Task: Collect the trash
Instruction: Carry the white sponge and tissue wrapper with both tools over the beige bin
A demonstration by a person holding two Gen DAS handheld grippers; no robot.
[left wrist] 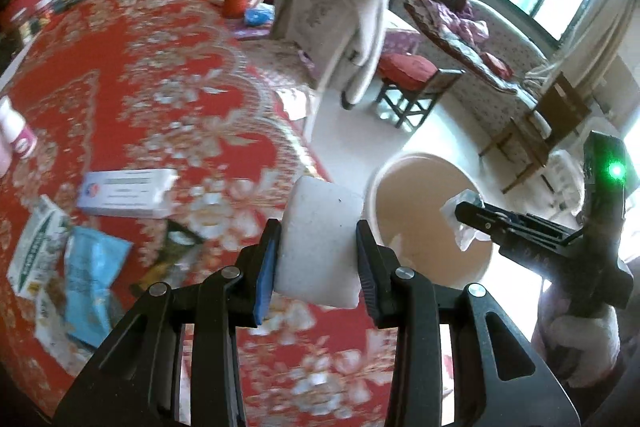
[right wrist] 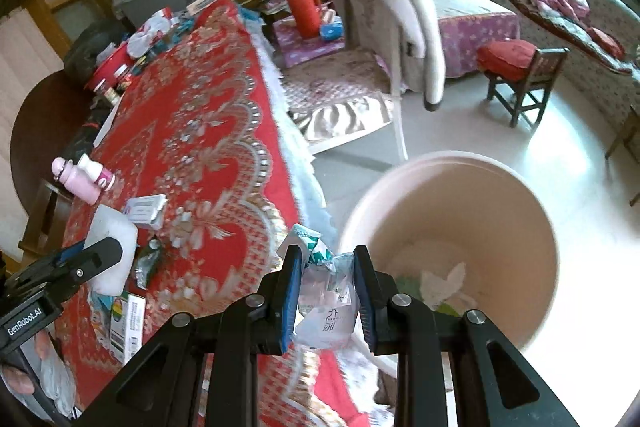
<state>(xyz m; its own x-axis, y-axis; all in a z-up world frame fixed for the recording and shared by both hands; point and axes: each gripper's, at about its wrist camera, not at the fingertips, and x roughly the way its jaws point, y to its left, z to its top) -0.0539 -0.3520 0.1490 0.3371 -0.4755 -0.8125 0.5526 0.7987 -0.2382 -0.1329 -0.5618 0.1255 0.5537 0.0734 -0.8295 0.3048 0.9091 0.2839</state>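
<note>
My left gripper (left wrist: 318,251) is shut on a white foam block (left wrist: 322,239) and holds it above the red floral tablecloth (left wrist: 160,87), near the table's edge. My right gripper (right wrist: 326,291) is shut on a crumpled plastic wrapper (right wrist: 326,311) at the rim of a pale pink bucket (right wrist: 532,211) that stands on the floor beside the table. The bucket (left wrist: 384,187) holds some crumpled paper and green scraps (right wrist: 440,287). In the left wrist view the right gripper (left wrist: 466,211) hangs over the bucket. The foam block also shows in the right wrist view (right wrist: 116,243).
On the table lie a white box (left wrist: 128,193), a blue packet (left wrist: 90,267), a green and white carton (left wrist: 36,247), a dark wrapper (left wrist: 176,247) and pink bottles (right wrist: 86,177). A chair draped with a coat (right wrist: 396,7) and a stool (right wrist: 520,75) stand beyond.
</note>
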